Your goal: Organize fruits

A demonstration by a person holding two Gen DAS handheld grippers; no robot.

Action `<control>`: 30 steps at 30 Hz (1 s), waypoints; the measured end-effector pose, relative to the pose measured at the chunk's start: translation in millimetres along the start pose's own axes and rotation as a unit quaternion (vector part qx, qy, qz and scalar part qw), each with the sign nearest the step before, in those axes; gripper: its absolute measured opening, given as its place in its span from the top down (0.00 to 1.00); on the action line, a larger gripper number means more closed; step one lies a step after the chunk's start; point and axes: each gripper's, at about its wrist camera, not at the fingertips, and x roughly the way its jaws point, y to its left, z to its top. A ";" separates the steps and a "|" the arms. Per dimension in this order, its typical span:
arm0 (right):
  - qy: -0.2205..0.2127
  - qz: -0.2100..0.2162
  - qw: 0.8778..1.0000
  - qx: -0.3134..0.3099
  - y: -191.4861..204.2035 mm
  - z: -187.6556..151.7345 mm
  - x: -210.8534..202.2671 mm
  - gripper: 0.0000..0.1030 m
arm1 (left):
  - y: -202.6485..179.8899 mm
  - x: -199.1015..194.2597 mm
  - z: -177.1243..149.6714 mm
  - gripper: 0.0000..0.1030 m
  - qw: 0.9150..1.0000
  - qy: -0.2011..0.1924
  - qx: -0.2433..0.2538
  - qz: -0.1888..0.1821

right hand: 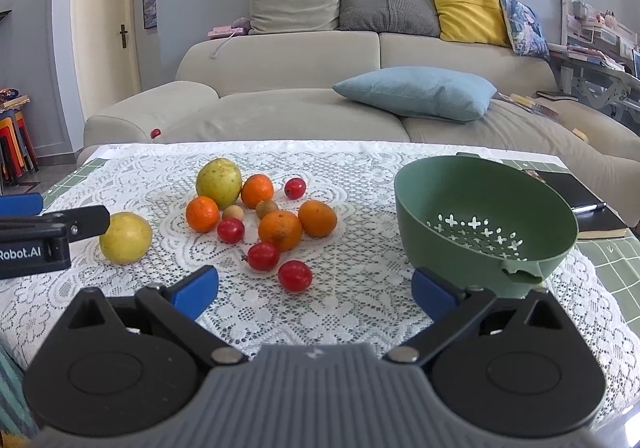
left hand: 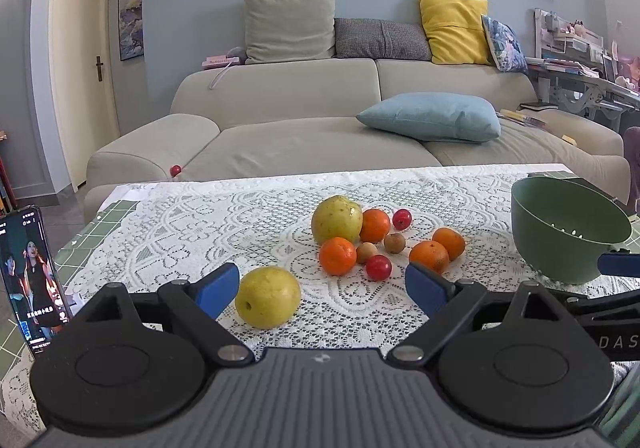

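Note:
A heap of fruit lies on the lace tablecloth (right hand: 340, 312): a green pear (right hand: 219, 181), several oranges (right hand: 280, 230), red cherry tomatoes (right hand: 295, 275) and small brown fruits (right hand: 267, 207). A yellow pear (left hand: 267, 297) lies apart, near left; it also shows in the right wrist view (right hand: 125, 237). An empty green colander bowl (right hand: 486, 220) stands on the right. My left gripper (left hand: 322, 288) is open, its left finger beside the yellow pear. My right gripper (right hand: 316, 288) is open and empty, low over the cloth in front of the tomatoes.
A phone (left hand: 30, 276) playing video stands at the table's left edge. A black notebook with a pen (right hand: 580, 200) lies behind the bowl. A beige sofa (right hand: 300, 104) with cushions runs behind the table; a red fruit (right hand: 155, 133) lies on it.

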 end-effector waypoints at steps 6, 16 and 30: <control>0.000 0.000 1.000 0.000 -0.2 0.0 0.0 0.04 | -0.1 0.3 -0.2 0.00 1.000 0.000 0.001 0.000; 0.004 0.000 1.000 0.002 -0.4 -1.1 2.3 0.04 | -1.8 2.2 -2.1 0.00 1.000 0.003 0.001 0.000; -0.018 0.037 0.999 0.006 7.2 9.0 32.0 0.04 | 11.6 37.9 -4.7 0.00 0.999 0.037 0.002 -0.003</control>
